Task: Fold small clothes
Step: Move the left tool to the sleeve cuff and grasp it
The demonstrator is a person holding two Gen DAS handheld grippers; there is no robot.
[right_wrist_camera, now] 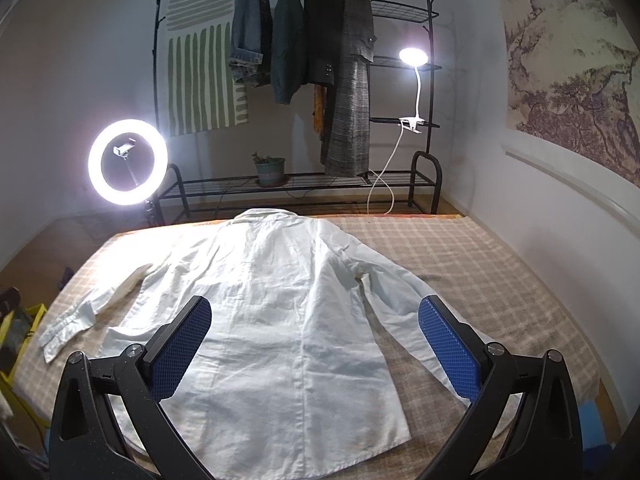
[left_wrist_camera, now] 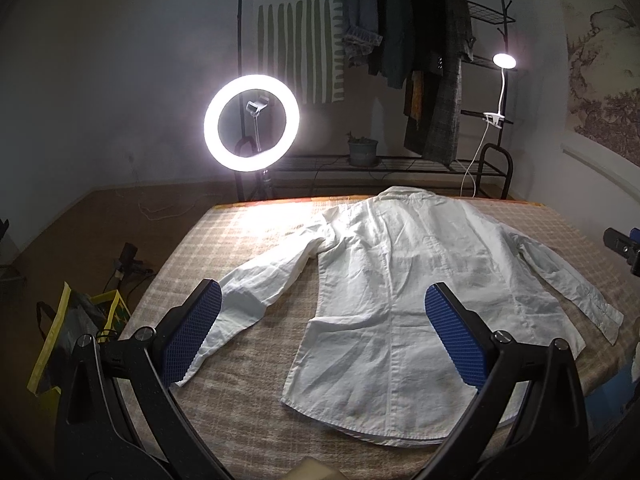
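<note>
Both cams sit low at the near edge of the bed (left_wrist_camera: 248, 360), looking down its length toward the far wall. The left one hangs over the shirt's (left_wrist_camera: 400, 280) left sleeve and hem, the right one more over its middle and right sleeve. Both are close above the fabric. They share the shirt, the ring light (right_wrist_camera: 128, 162), the clothes rack (right_wrist_camera: 304, 40) and the clip lamp (right_wrist_camera: 413, 57).

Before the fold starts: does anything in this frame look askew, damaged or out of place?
Nothing stands out. The white shirt lies flat on the checked cover, collar at the far edge, both sleeves spread, only lightly wrinkled. The left gripper and right gripper hover open above it, holding nothing.
</note>
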